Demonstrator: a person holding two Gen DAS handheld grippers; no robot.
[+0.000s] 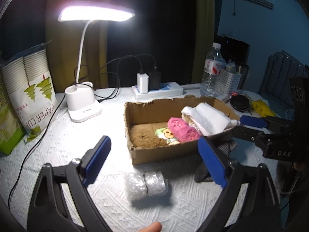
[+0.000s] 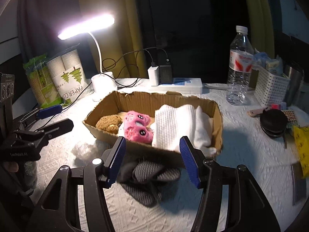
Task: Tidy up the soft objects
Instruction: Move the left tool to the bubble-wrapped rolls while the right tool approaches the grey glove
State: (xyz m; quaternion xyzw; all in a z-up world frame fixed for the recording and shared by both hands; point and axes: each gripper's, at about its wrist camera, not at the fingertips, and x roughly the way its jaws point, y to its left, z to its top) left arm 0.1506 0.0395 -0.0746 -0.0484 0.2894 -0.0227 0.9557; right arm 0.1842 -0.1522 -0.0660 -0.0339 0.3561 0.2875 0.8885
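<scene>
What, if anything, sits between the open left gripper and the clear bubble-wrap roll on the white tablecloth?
Nothing visible. The left gripper hangs open over the clear bubble-wrap roll, with only bare white tablecloth between them.

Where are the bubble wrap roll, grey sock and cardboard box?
bubble wrap roll (image 1: 145, 185): left wrist view, middle of the roll.
grey sock (image 2: 152, 172): right wrist view, ribbed top.
cardboard box (image 1: 164, 151): left wrist view, front wall.

A roll of bubble wrap (image 1: 146, 185) lies on its side between the left jaws. Dark grey knit socks (image 2: 152, 176) lie crumpled between the right jaws. Beyond both, the cardboard box (image 2: 217, 119) holds a folded white towel (image 2: 173, 127), pink plush (image 2: 138, 126) and brown plush (image 2: 109, 123)
</scene>
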